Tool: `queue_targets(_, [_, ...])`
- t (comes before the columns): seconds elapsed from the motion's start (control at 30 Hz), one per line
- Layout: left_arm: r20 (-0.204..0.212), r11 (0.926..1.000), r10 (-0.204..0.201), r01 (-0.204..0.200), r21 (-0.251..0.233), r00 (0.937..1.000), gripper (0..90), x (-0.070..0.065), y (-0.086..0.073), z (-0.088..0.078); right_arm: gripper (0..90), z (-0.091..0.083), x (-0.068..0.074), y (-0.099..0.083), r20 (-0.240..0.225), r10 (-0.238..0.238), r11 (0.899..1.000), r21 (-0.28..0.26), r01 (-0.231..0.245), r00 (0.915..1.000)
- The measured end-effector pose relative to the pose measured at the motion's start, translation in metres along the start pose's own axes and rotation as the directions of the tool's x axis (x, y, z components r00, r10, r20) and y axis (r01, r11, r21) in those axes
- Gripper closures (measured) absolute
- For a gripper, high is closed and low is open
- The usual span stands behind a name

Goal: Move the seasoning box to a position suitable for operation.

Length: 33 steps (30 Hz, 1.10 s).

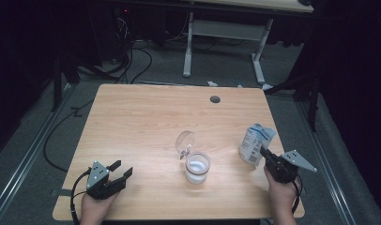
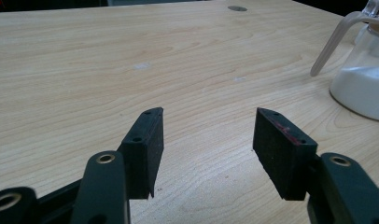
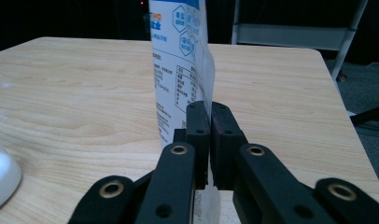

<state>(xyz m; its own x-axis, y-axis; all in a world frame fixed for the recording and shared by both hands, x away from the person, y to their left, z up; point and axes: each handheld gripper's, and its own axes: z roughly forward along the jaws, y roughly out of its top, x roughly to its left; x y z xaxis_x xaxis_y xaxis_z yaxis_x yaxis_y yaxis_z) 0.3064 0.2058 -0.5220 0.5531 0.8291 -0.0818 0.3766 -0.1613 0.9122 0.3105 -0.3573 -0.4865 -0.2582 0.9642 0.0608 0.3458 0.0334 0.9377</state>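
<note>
A clear glass jar (image 1: 197, 168) partly full of white powder stands on the wooden table (image 1: 141, 117), its hinged lid (image 1: 185, 142) flipped up behind it. A white and blue printed pouch (image 1: 254, 140) stands upright near the table's right edge. My right gripper (image 1: 262, 150) is shut on the pouch's thin side seam; in the right gripper view the pouch (image 3: 178, 56) rises from between the closed pads of this gripper (image 3: 210, 106). At the front left my left gripper (image 1: 122, 168) rests open with nothing in it. In the left gripper view its jaws (image 2: 208, 116) stand wide apart, the jar (image 2: 362, 79) off to the right.
A round cable hole (image 1: 215, 99) sits near the table's far edge. Beyond the table is a grey floor with cables (image 1: 132, 65) and the white legs of another desk (image 1: 224, 30). The jar's base (image 3: 1, 179) lies low at the left of the right gripper view.
</note>
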Motion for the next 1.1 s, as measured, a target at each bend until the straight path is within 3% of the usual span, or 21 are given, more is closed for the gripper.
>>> queue_targets(0.47, [-0.002,1.0,-0.004,0.004,0.003,1.0,42.6,0.0017,-0.001,-0.0011,77.8,0.0018,0.0001,-0.0005,-0.003,0.014,1.0,0.015,-0.014,0.9999])
queue_targets(0.8, [-0.001,1.0,-0.002,0.002,0.003,1.0,42.6,0.0013,-0.0007,-0.0009,59.0,0.0029,-0.0001,0.0001,0.005,0.022,1.0,0.018,-0.022,0.9998])
queue_targets(1.1, [-0.004,0.9999,-0.005,0.005,0.01,1.0,42.0,0.0016,-0.0005,0.0007,51.7,0.0045,0.0001,-0.0005,0.015,0.023,0.999,0.034,-0.023,0.9996])
